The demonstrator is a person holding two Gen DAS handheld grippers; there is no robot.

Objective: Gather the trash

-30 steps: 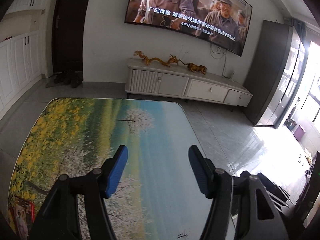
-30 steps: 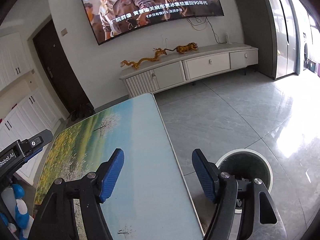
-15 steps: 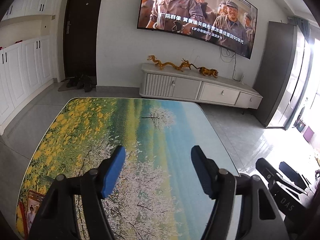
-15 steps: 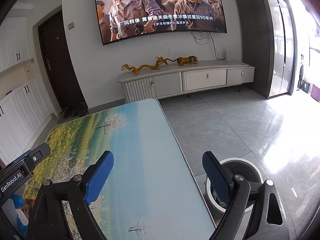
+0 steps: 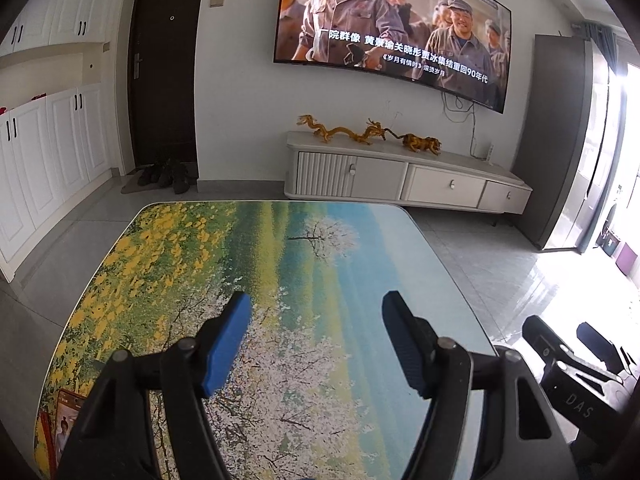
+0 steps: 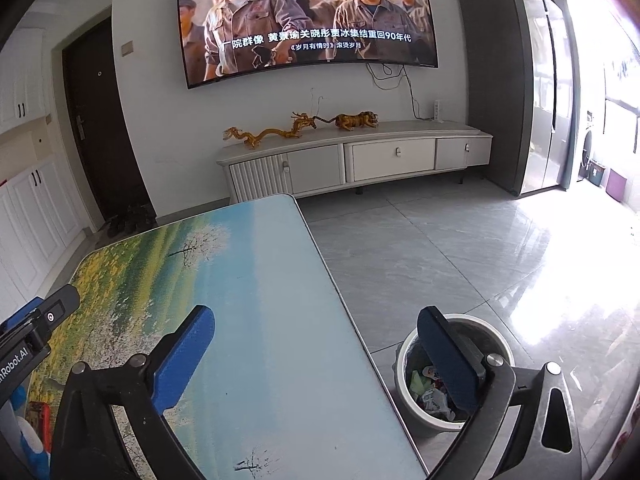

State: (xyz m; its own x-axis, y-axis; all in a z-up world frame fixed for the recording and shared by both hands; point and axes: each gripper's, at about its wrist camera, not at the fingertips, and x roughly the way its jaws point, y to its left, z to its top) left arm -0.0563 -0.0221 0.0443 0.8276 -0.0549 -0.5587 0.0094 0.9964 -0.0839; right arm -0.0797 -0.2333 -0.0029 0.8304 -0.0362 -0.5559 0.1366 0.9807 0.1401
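My left gripper is open and empty above the table, whose top carries a landscape print. My right gripper is open and empty over the table's right edge. A white round trash bin stands on the floor right of the table, below the right finger. Crumpled wrappers lie inside the bin. The right gripper's body also shows at the lower right of the left wrist view, and the left gripper's body at the left of the right wrist view.
A red printed card or packet lies at the table's near left corner. A blue and white object sits at the lower left. A white TV cabinet and wall TV stand behind; grey tiled floor spreads right.
Both grippers have risen and tilted up, so more of the room shows. The right gripper's jaws have opened wider. The bin's contents have come into view.
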